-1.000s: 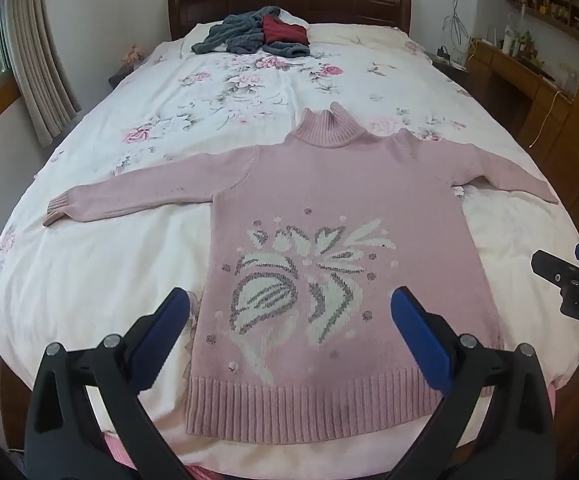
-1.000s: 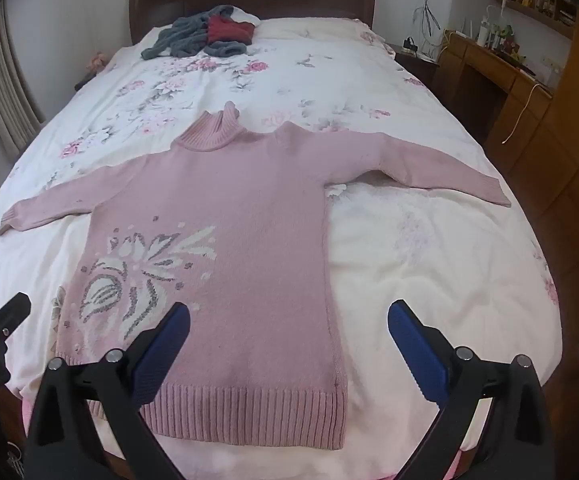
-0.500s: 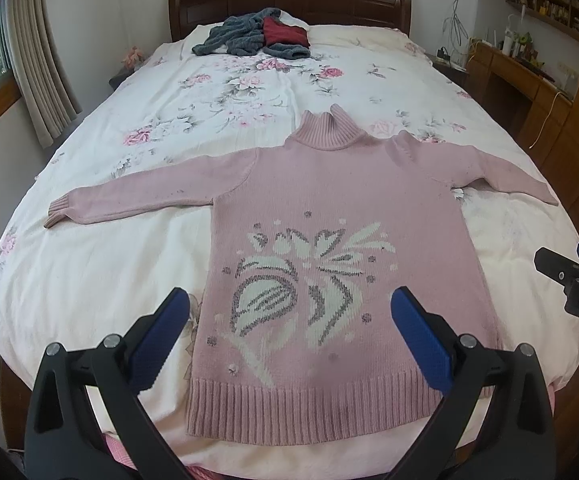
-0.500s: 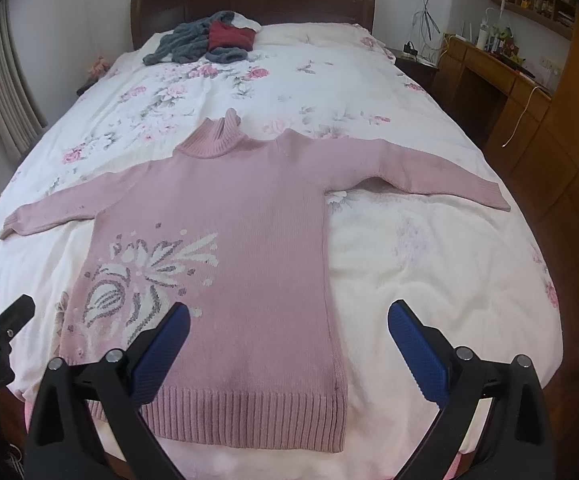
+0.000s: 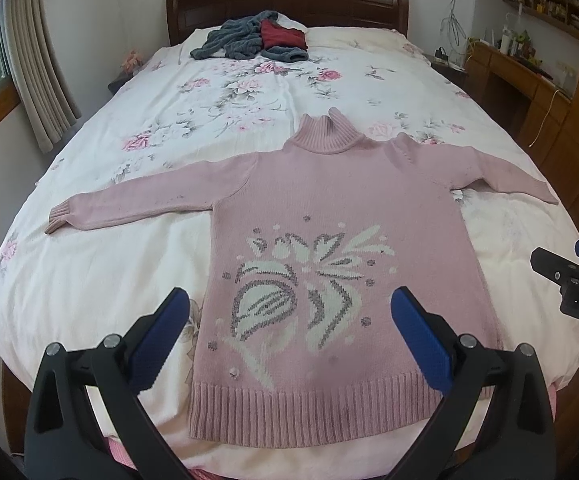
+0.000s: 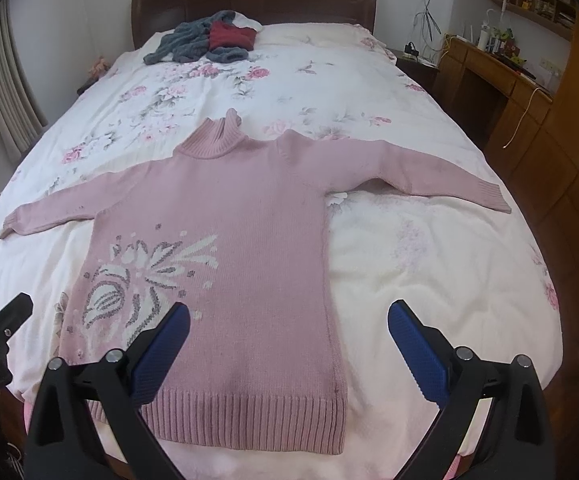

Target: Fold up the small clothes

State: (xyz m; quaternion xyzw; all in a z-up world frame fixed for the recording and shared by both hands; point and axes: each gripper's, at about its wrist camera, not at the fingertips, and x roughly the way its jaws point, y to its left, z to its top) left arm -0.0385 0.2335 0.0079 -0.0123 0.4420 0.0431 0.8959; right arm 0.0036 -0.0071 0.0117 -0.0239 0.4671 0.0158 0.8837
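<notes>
Nearest, the left tongs (image 5: 289, 320) stand wide apart, their blue pads (image 5: 161, 336) holding nothing, poised above the near hem of the pink sweater (image 5: 341, 208). The right tongs (image 6: 289, 328) are likewise spread wide and empty, over the sweater's near right corner and the bare quilt beside it. Each pair shows at the edge of the other's view, well apart.

The pink sweater lies flat and face up on the bed (image 5: 89, 280), ribbed hem toward the near edge, a white and grey flower knitted on its front. Both sleeves stretch straight out to the left and right, cuffs close to the bed's sides, and the turtleneck collar points toward the far end.

Farther on, the floral quilt is bare, then a heap of grey and red clothes (image 5: 257, 40) rests by the dark wooden headboard (image 5: 289, 0). A wooden desk (image 6: 489, 68) stands at the far right.
</notes>
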